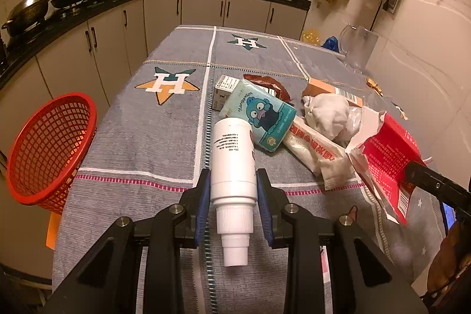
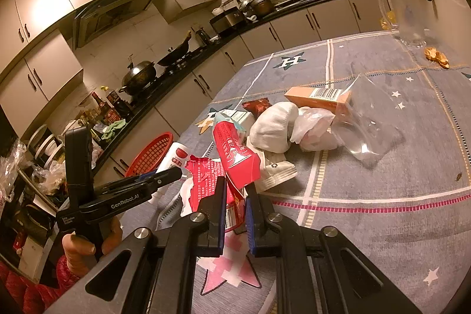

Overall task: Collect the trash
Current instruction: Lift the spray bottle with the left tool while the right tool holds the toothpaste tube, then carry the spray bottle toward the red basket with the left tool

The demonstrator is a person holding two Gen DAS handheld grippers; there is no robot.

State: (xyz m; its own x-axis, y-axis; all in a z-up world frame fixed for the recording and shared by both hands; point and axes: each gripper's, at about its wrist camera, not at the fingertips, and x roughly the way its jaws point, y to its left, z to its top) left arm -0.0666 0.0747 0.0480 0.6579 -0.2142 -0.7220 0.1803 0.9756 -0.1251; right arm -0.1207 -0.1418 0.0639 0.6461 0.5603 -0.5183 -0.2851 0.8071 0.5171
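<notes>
White bottle (image 1: 234, 164) clamped in left tongs (image 1: 234, 190); right tongs (image 2: 237, 190) pinch red carton (image 2: 232, 164).

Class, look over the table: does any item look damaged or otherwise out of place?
Yes. The red carton held in the right gripper is ripped open, its white edge ragged. Brown scraps lie loose on the cloth beside the glass pitcher.

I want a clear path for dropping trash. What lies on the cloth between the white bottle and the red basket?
Nothing: in the left wrist view only bare grey tablecloth lies between the white bottle and the red basket.
</notes>
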